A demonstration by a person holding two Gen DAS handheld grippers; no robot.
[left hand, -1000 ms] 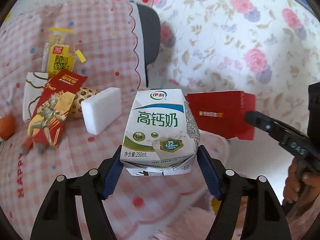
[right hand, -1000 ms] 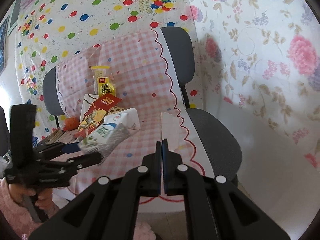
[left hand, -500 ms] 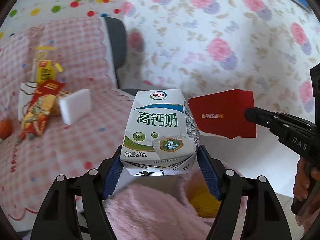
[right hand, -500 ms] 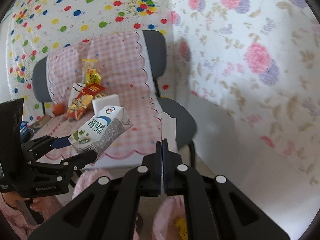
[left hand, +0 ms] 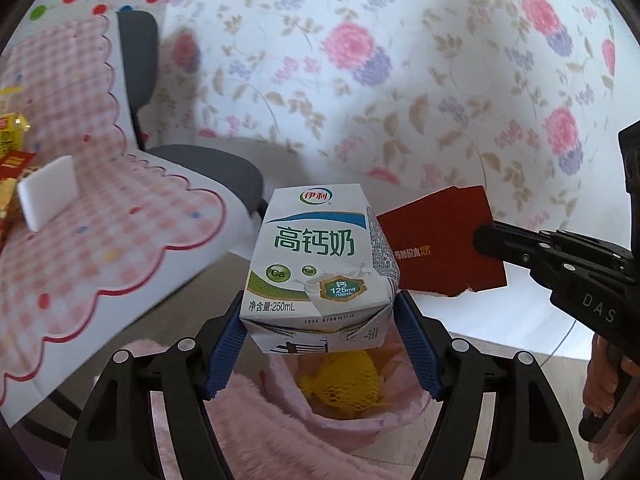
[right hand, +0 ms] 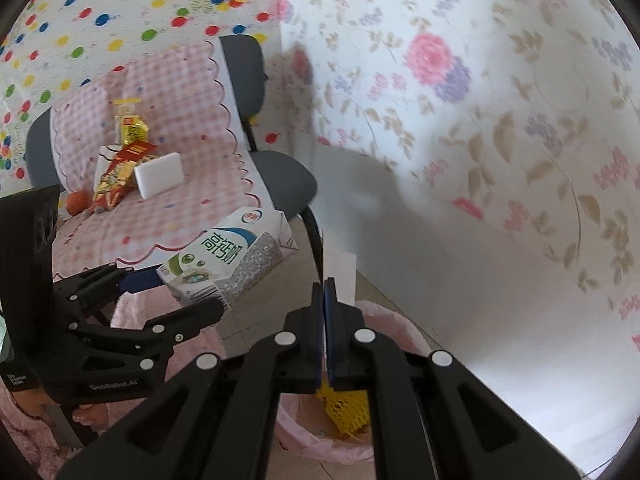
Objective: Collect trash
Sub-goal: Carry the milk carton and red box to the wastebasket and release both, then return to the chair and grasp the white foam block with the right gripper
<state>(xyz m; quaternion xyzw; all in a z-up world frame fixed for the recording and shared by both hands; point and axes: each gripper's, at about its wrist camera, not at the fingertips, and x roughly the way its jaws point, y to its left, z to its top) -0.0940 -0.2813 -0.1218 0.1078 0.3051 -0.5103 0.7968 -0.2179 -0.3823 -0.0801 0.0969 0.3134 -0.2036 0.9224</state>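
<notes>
My left gripper (left hand: 320,332) is shut on a white and green milk carton (left hand: 316,264), held above a pink-lined trash bin (left hand: 340,420) that holds a yellow foam net (left hand: 340,388). My right gripper (right hand: 324,292) is shut on a flat red card, seen edge-on as a white strip (right hand: 340,276) in the right wrist view and as a red card (left hand: 440,240) in the left wrist view. The card hangs over the bin (right hand: 384,320). The carton also shows in the right wrist view (right hand: 228,256), left of my right gripper.
A grey chair (right hand: 288,176) under a pink checked cloth (right hand: 168,216) holds a white sponge (right hand: 159,175), a red snack packet (right hand: 120,172), a yellow packet (right hand: 130,128) and an orange fruit (right hand: 74,203). A floral wall (right hand: 480,160) stands behind the bin.
Both grippers have swung away from the chair to the right and down with their loads. The trash bin has come into view beneath them.
</notes>
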